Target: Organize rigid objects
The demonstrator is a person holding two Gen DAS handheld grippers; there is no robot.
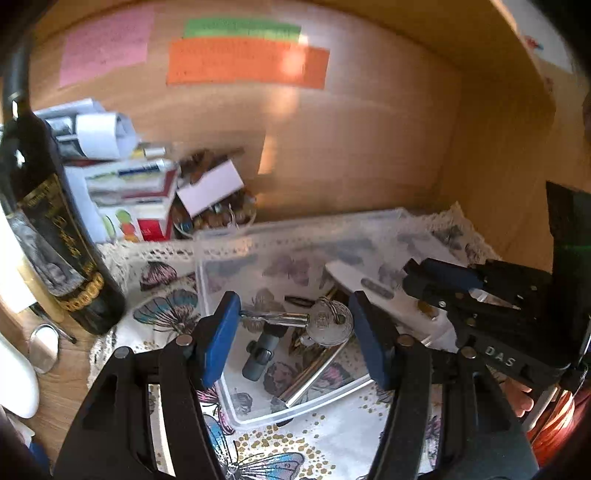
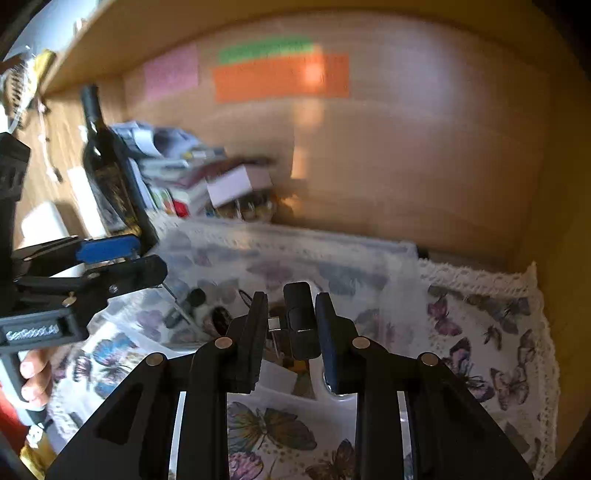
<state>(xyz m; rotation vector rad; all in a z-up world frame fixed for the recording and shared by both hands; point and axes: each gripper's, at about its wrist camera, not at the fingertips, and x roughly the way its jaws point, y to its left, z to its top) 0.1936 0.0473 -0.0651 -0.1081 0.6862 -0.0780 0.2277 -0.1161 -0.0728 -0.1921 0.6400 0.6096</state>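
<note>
Left tongs (image 1: 293,314) are wide apart, and the key (image 1: 327,325) spans the gap tip to head, so it looks pinched end to end, hanging over the box (image 1: 201,258). Right tongs (image 2: 291,314) are clamped on a black stick (image 2: 301,321), with a silver plug showing at its side, also above the box.

Trouble spots now. That key grip is thin: only the tip and the edge of the head meet the pads, so any twist could let it pivot and drop. Its ring can swing and snag a pad on release. Both tongs crowd the same opening, so a careless lowering may knock them together. The box is light, clear plastic on a loose cloth (image 1: 162,310); a nudge on its wall could slide it. The bottle (image 1: 55,236) stands just left of the cloth, and a wide swing of the left tongs could reach it.

The count:
- Tongs: two.
- Key: one, with one ring.
- Black stick: one.
- Box: one, and in it one grey plug (image 1: 258,356), one rod (image 1: 317,373), one white bar (image 1: 351,278) and small bits too blurred to count.
- Bottle: one.
- Notes on the back wall: three, namely a pink note (image 1: 107,44), a green note (image 1: 242,29) and an orange note (image 1: 247,66).
</note>
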